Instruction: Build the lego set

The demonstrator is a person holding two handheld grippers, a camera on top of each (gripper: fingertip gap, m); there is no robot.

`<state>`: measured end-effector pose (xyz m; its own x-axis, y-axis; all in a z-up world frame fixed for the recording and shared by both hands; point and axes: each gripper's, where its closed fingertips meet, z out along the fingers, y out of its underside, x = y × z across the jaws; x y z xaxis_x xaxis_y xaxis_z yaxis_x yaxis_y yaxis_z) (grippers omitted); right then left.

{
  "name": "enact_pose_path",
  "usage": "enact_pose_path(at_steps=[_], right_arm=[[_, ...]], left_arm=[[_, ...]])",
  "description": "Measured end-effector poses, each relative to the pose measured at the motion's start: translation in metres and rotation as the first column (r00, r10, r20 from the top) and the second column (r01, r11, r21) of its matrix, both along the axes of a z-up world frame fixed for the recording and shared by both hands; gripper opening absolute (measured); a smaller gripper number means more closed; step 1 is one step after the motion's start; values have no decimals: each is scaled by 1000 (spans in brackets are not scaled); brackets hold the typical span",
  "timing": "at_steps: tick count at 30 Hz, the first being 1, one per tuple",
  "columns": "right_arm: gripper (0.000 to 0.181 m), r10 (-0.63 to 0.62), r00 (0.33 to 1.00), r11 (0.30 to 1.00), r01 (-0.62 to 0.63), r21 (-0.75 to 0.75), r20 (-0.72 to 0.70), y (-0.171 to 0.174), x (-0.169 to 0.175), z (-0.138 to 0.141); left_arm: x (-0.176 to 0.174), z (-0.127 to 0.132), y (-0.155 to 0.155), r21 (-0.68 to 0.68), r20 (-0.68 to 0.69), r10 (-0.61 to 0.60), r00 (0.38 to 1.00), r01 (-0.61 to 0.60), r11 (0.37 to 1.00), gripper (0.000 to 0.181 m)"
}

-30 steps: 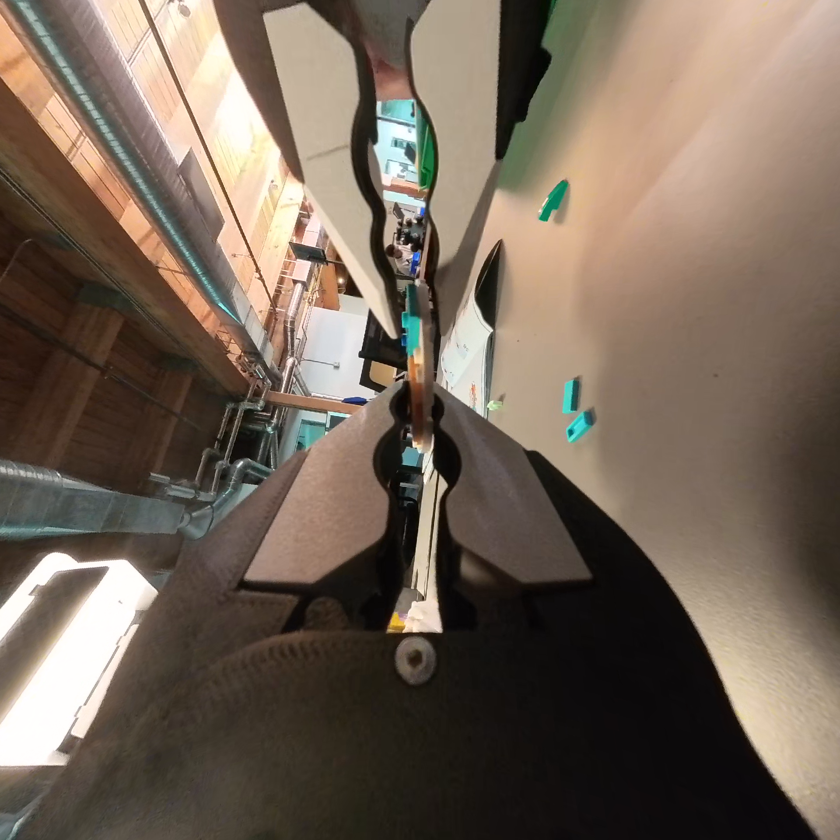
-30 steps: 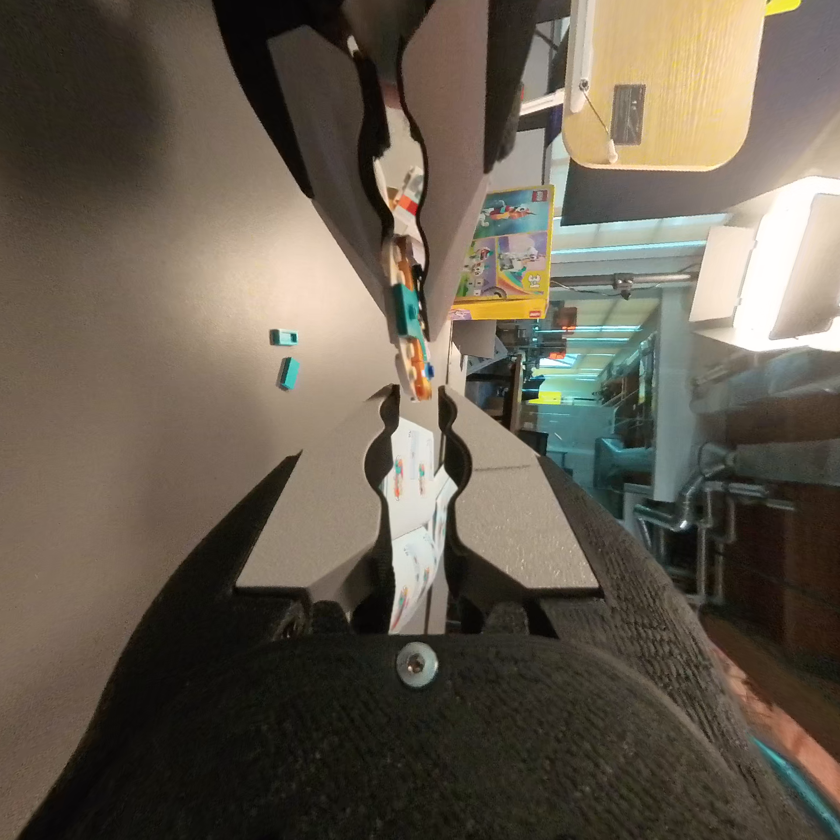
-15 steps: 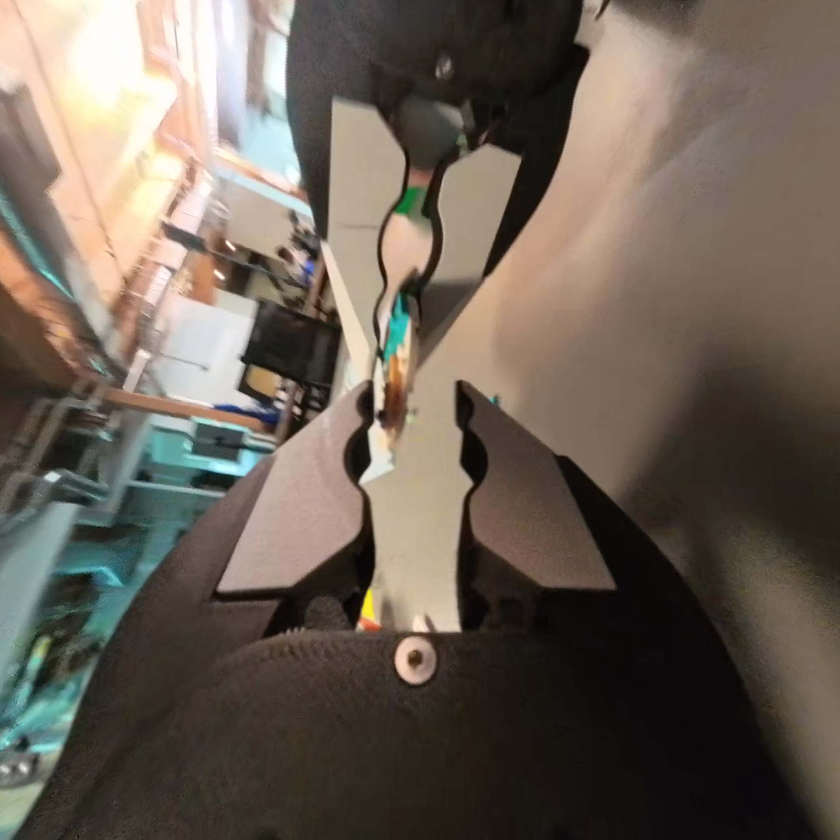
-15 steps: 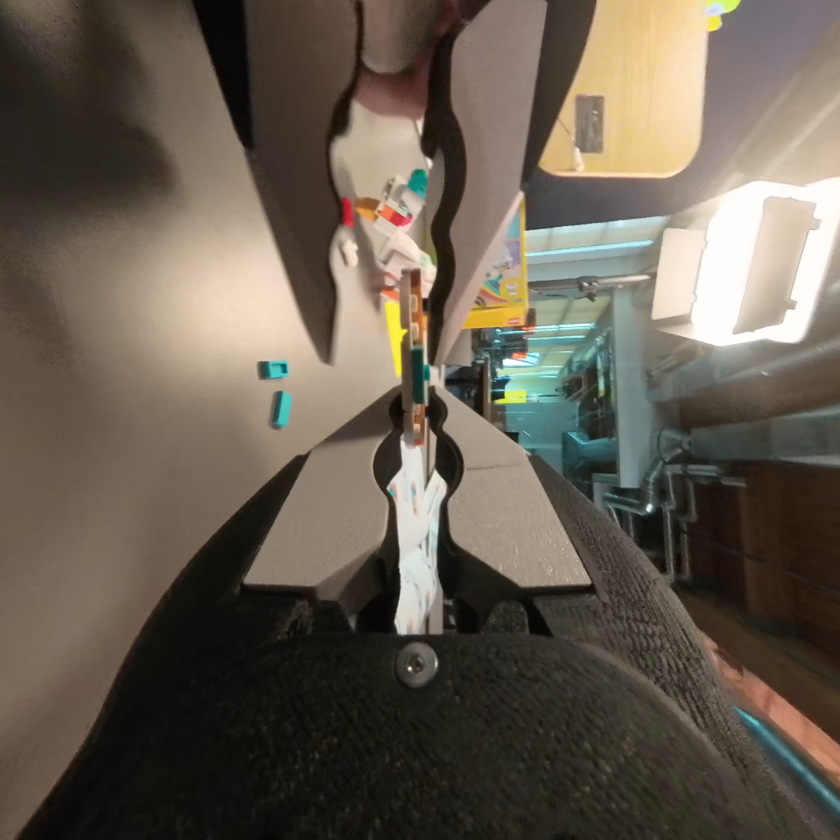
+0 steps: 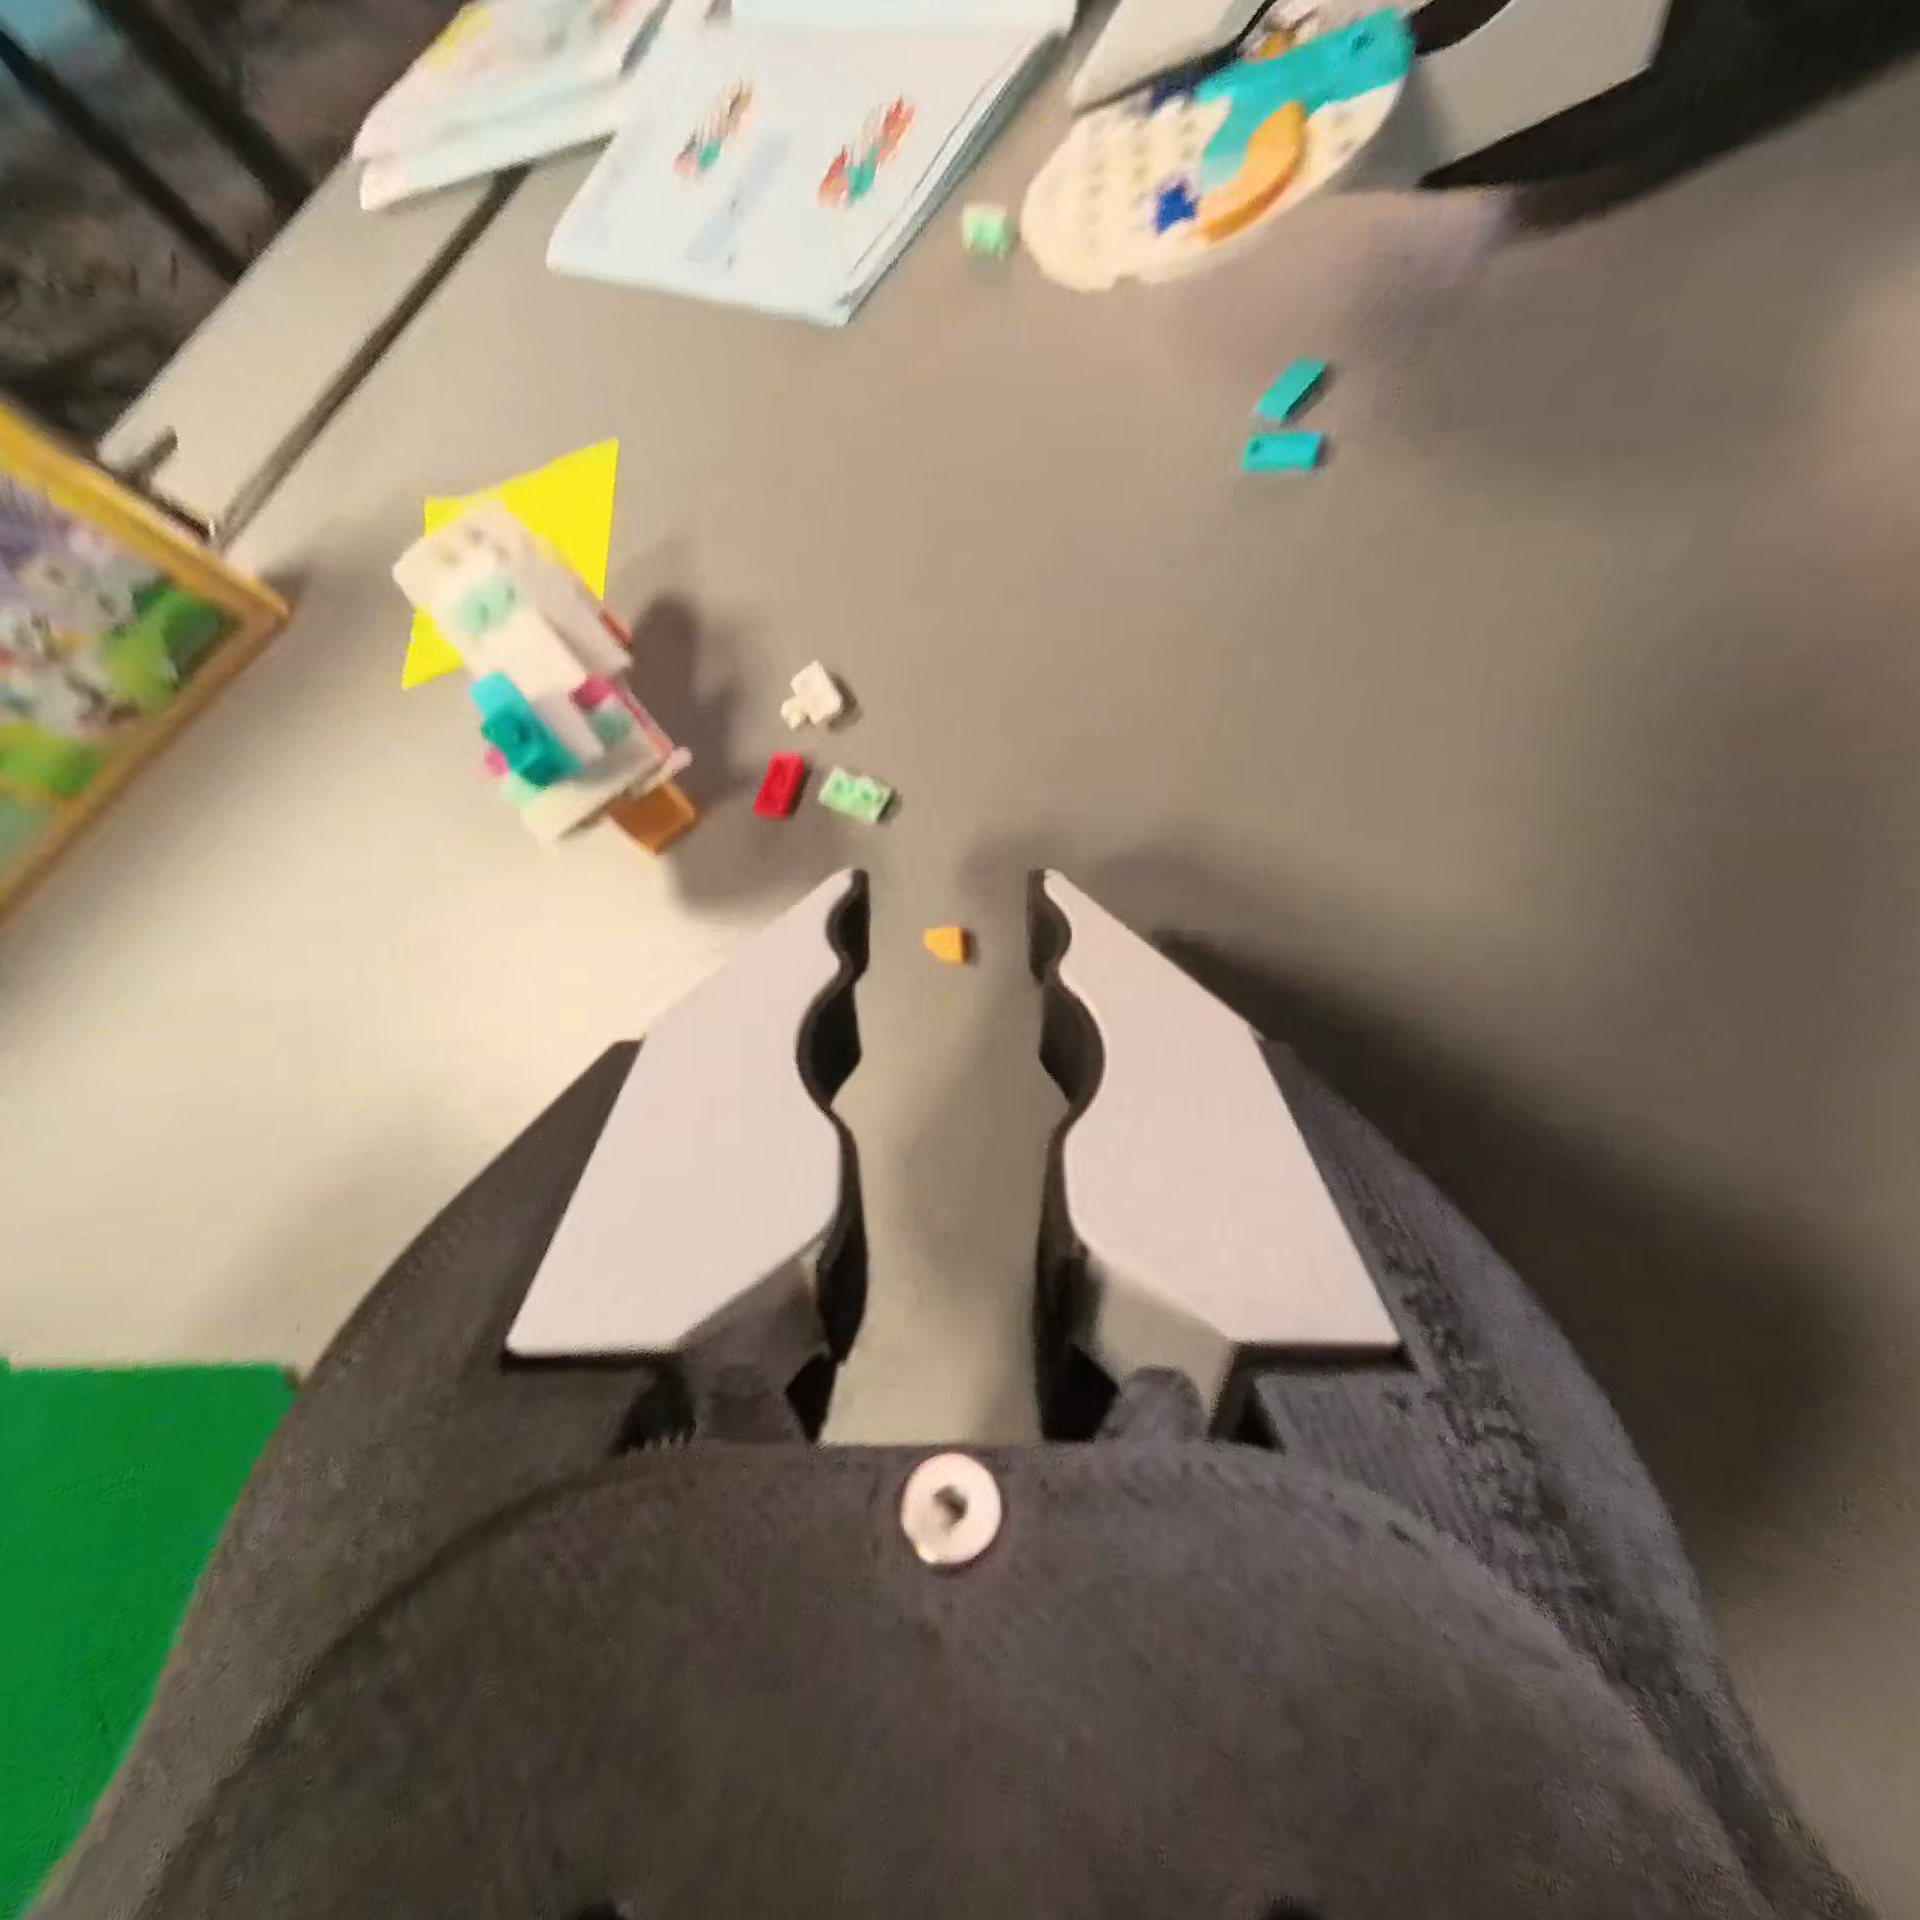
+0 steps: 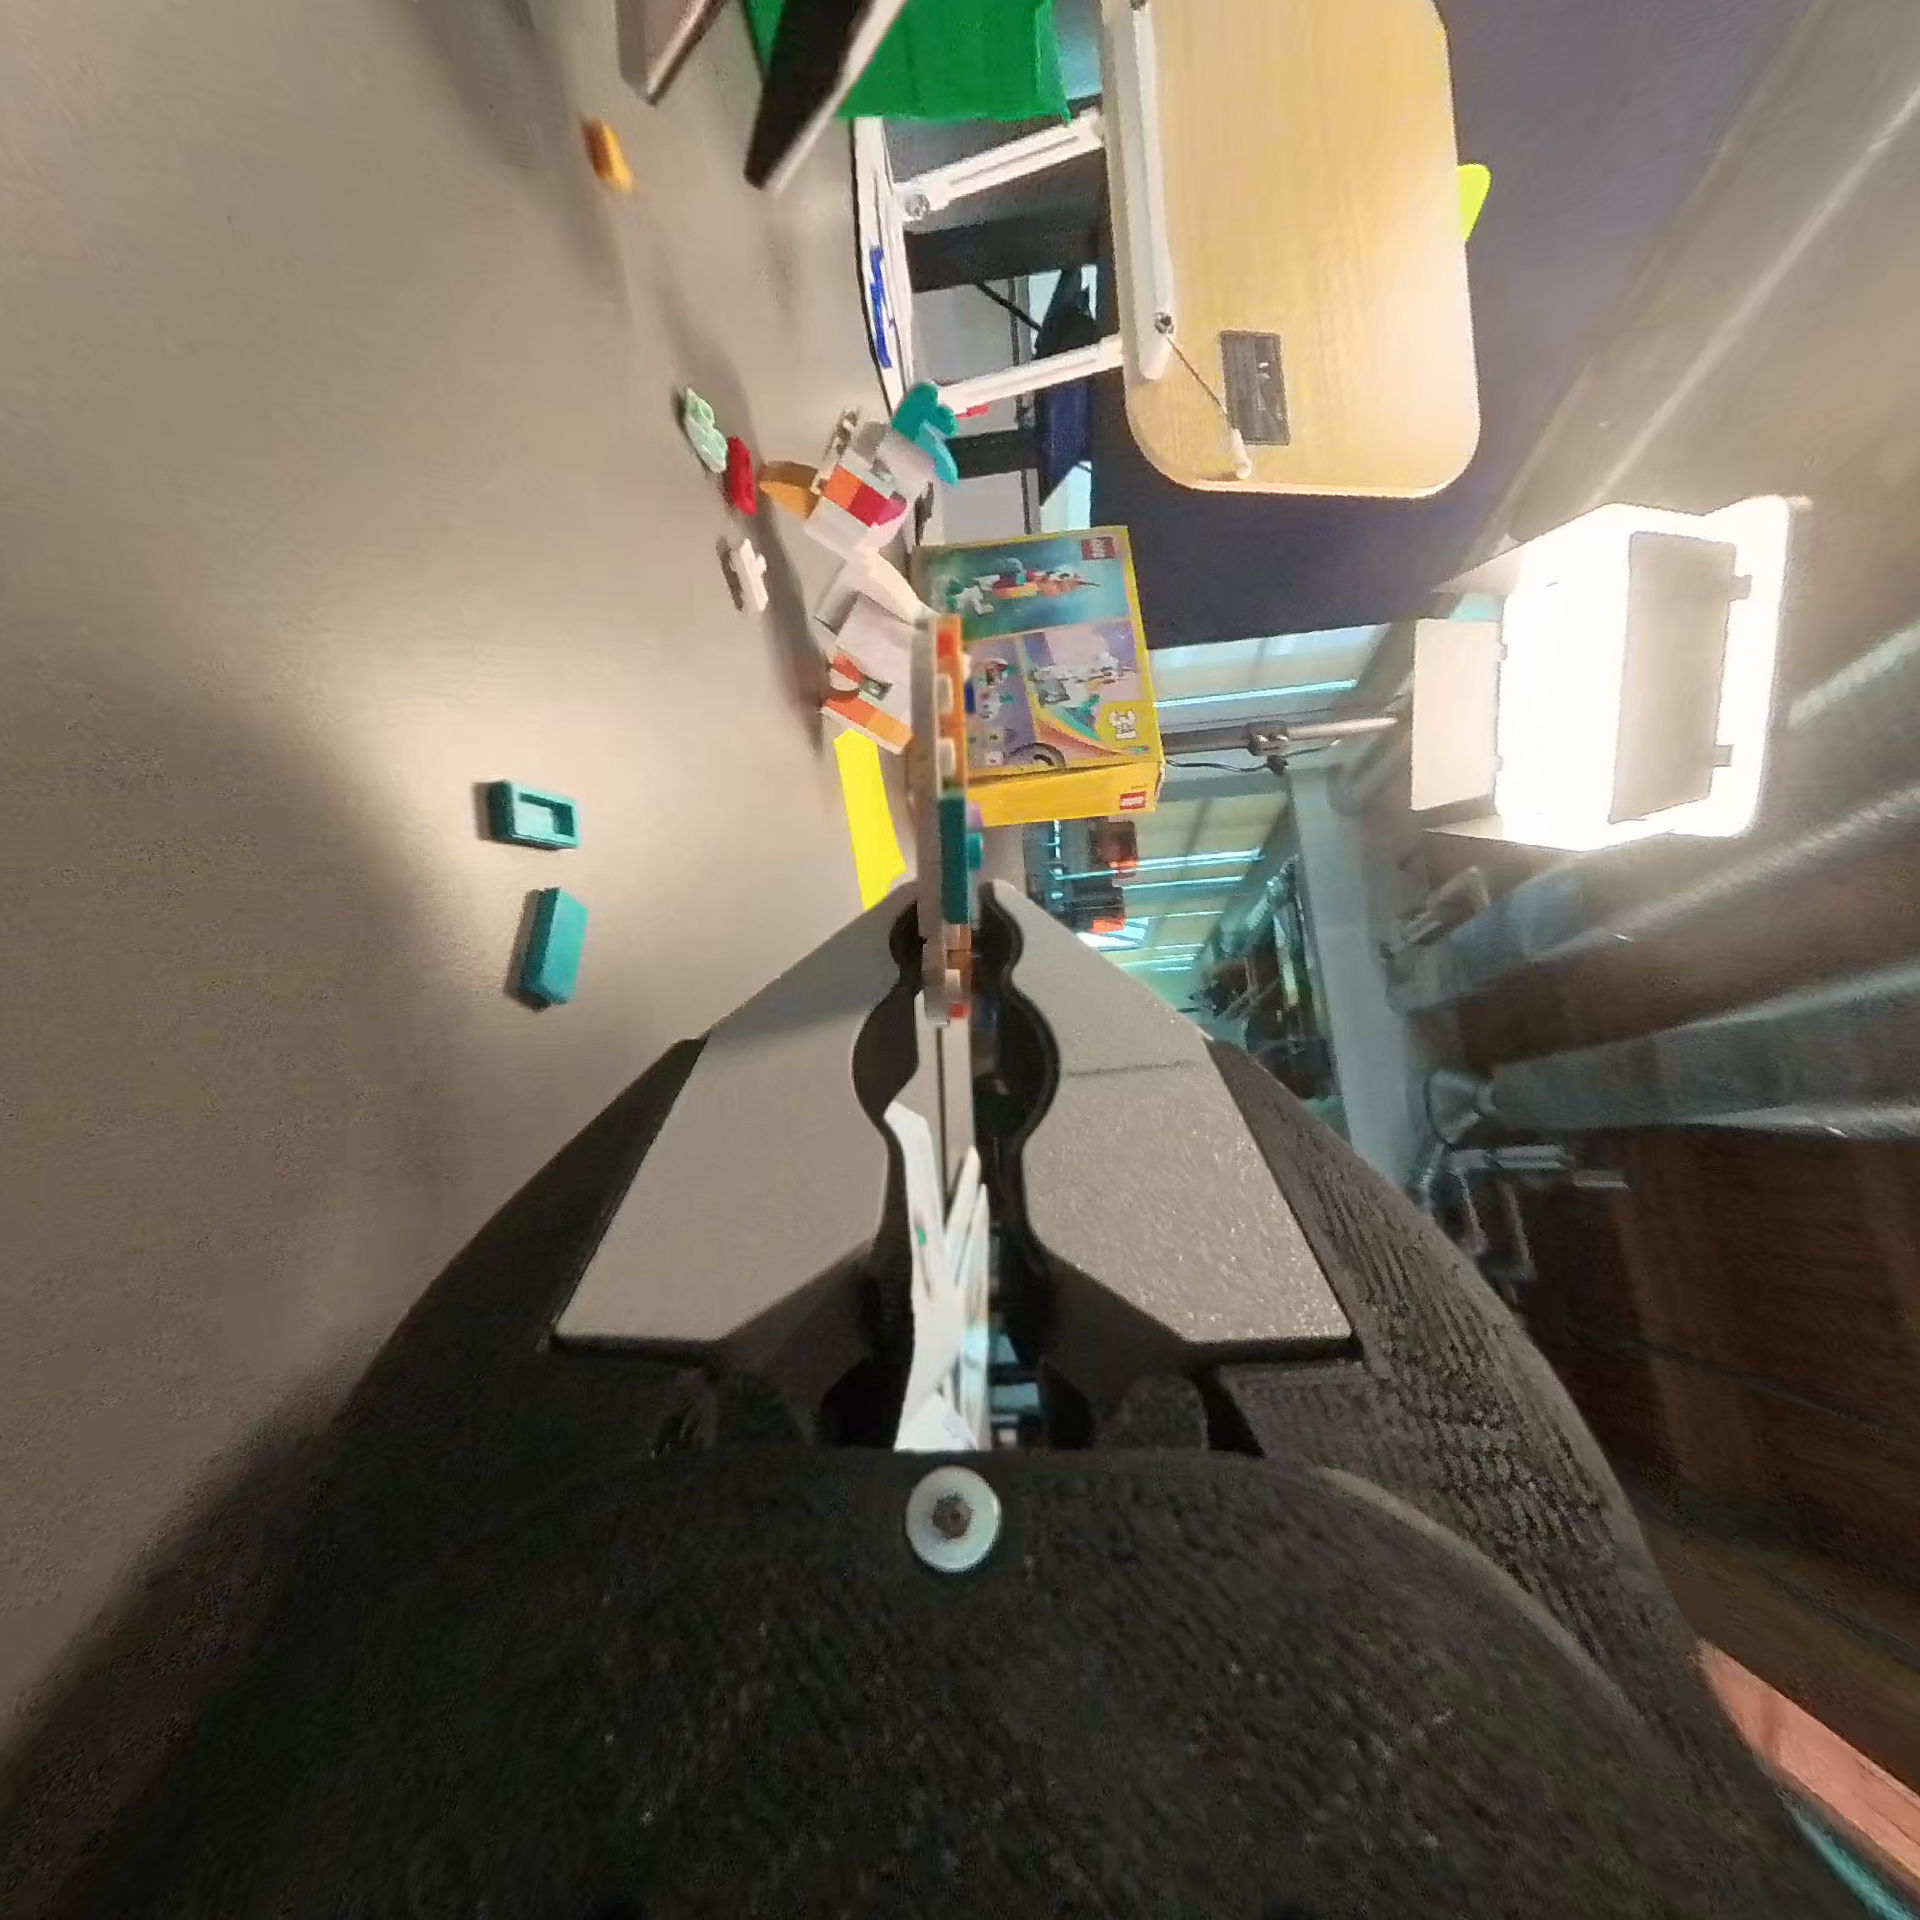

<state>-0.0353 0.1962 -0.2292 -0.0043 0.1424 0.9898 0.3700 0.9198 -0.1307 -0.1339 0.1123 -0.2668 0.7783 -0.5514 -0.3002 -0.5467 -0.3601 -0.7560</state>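
Observation:
My right gripper (image 6: 954, 904) is shut on the edge of a round white plate (image 6: 943, 790) with teal and orange parts, held on edge above the grey table (image 6: 260, 623). In the left wrist view the plate (image 5: 1143, 197) shows at the top right, between the right gripper's fingers (image 5: 1548, 52). My left gripper (image 5: 945, 888) is open and empty, low over the table. A small orange piece (image 5: 948, 943) lies between its fingertips. A half-built white model (image 5: 551, 686) stands to the front left, with a red brick (image 5: 779, 784), a mint plate (image 5: 857, 795) and a white piece (image 5: 814, 694) beside it.
Two teal pieces (image 5: 1286, 421) lie to the right, also in the right wrist view (image 6: 530, 812). An open instruction booklet (image 5: 790, 156) lies at the back. A yellow paper (image 5: 530, 540), the set's box (image 5: 83, 665) and a green baseplate (image 5: 104, 1507) are on the left. The left gripper's tips are roughly 15 cm from the right gripper's. The red brick (image 5: 779, 784) is about 6 cm from my left fingertips.
My left gripper opened, let go of the round plate and swung down over the table. My right gripper shut on the plate and now holds it alone.

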Motion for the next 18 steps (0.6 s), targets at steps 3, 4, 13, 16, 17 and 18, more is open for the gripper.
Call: enact_pose_path(at_steps=[3,4,13,16,17,18], right_arm=[[6,13,1000,1000,-13,-12,-6,-4,0,1],[6,18,1000,1000,-18,-5,-13,-5,1,3],[6,34,999,999,-33,27,-31,-13,1,9],[6,39,999,999,-38,32,-32,-16,1,9],[6,39,999,999,-38,32,-31,-16,1,9],[6,39,999,999,-38,32,-31,-16,1,9]], left_arm=[[-12,-11,-4,-86,5,59,998,-58,995,24],[-15,-14,-5,-115,17,71,997,-69,991,22],[-10,-20,-4,-178,101,128,987,-109,978,13],[-9,-20,-2,-162,93,143,985,-127,979,9],[-9,-20,-1,-153,85,144,986,-130,980,8],[-9,-20,-1,-148,81,146,986,-133,980,8]])
